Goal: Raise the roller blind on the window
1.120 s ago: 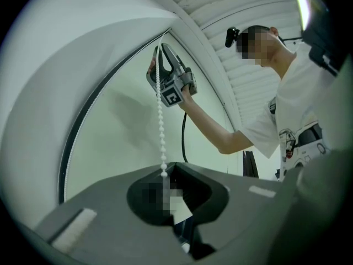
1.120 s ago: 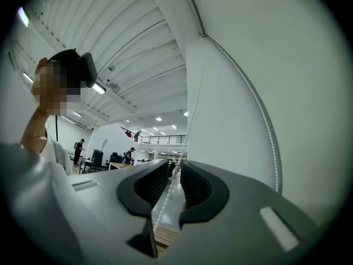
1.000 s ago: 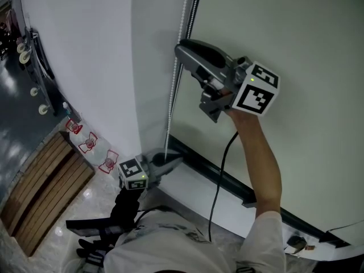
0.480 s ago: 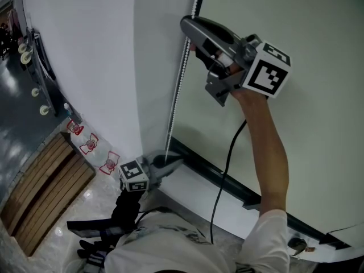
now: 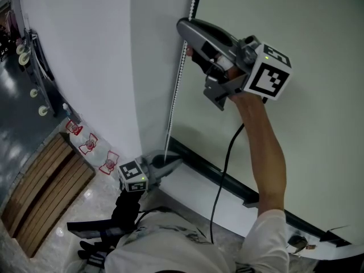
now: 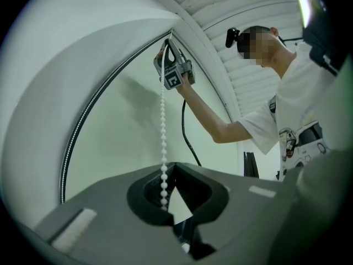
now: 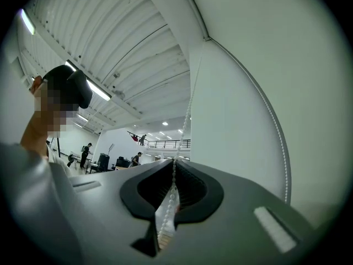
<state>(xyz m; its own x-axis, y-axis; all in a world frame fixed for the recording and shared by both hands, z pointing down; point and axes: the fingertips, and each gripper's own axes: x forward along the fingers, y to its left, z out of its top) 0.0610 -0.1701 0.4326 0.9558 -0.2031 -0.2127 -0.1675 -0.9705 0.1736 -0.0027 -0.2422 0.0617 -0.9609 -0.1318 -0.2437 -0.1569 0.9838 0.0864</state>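
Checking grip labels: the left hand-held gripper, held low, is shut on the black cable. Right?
No. The left hand-held gripper, held low, is shut on the white bead chain, not the black cable; the left gripper view shows it.

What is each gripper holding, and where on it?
Both hold the bead chain: the left gripper pinches it low down; the right gripper, whose jaws have just been closing on it, grips it higher up.

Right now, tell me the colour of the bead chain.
White; the bead chain shows best in the left gripper view.
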